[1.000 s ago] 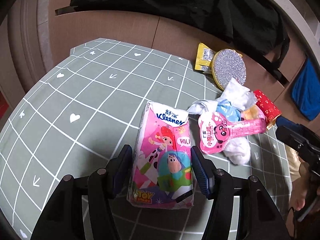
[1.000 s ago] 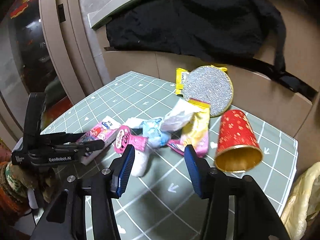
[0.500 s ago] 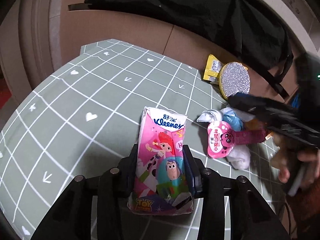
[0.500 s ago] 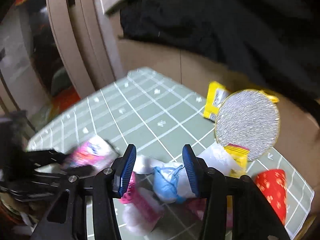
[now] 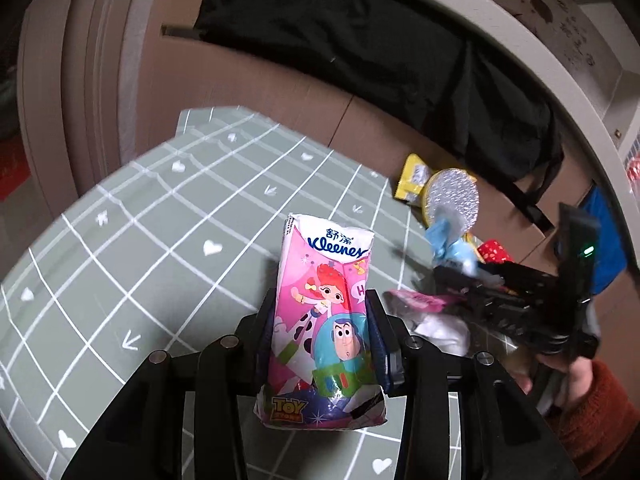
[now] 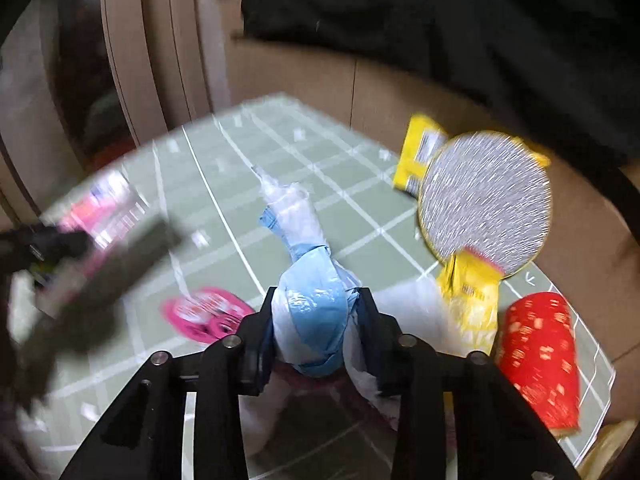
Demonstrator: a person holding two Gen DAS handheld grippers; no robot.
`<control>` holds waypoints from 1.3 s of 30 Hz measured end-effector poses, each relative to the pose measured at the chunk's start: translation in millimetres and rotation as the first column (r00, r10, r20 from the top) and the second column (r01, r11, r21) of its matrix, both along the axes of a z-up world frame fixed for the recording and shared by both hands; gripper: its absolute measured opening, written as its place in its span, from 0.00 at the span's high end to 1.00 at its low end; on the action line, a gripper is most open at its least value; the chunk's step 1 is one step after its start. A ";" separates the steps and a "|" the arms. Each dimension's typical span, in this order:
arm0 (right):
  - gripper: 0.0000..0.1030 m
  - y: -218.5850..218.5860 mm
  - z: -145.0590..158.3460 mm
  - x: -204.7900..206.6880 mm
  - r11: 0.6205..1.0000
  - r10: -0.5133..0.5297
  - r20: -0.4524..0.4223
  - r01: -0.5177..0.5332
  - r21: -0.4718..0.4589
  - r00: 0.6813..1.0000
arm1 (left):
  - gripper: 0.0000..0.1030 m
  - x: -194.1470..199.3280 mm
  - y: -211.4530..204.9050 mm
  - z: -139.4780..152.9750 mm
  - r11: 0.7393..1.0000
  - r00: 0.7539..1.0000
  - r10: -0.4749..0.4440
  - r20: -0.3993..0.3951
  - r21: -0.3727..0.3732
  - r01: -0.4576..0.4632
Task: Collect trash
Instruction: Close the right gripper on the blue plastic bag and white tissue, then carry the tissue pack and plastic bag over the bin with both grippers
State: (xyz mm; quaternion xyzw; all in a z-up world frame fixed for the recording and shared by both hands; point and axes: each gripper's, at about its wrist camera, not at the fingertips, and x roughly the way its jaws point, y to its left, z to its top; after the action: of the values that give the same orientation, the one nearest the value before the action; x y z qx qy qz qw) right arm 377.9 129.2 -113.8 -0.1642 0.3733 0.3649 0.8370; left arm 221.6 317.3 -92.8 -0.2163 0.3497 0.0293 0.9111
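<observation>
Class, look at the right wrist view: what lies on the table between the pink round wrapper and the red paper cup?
In the right wrist view, the right gripper, shut on the blue-and-white plastic wad, sits between the pink round wrapper and the red paper cup.

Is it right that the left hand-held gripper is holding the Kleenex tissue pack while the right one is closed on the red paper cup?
Not quite. The left hand-held gripper does hold the Kleenex tissue pack, but the right hand-held gripper is closed on the blue and white plastic wad. In the right wrist view the red paper cup lies apart on the table.
</observation>
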 end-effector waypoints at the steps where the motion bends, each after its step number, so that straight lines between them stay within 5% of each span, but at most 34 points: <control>1: 0.69 -5.7 9.1 -3.4 1.000 -0.014 0.010 0.014 0.027 1.000 | 0.60 -1.0 -4.1 5.2 1.000 1.000 -0.004 0.014 0.012 0.004; 8: 0.69 -54.5 71.4 -32.1 0.980 -0.088 0.042 0.080 0.180 0.995 | 0.60 -2.5 -41.5 47.7 0.996 0.993 -0.034 0.111 0.088 0.024; 17: 0.69 -121.5 132.1 -71.2 0.957 -0.173 0.165 0.126 0.262 0.971 | 0.60 7.8 -117.6 114.0 0.978 0.962 -0.135 0.236 0.189 0.091; 29: 0.69 -269.9 194.2 -98.2 0.893 -0.361 0.248 0.257 0.369 0.899 | 0.60 29.9 -253.6 174.0 0.942 0.877 -0.309 0.367 0.245 0.230; 39: 0.69 -358.1 192.5 -116.6 0.831 -0.520 0.265 0.410 0.376 0.812 | 0.60 55.7 -360.0 176.0 0.880 0.804 -0.469 0.366 0.273 0.389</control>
State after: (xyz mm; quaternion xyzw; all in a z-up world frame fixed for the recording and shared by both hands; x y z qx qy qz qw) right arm 261.3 -228.9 78.7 -0.0002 0.1842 0.1630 0.9693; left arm 277.3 -42.7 83.2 -0.0472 0.1805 -0.1931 0.9633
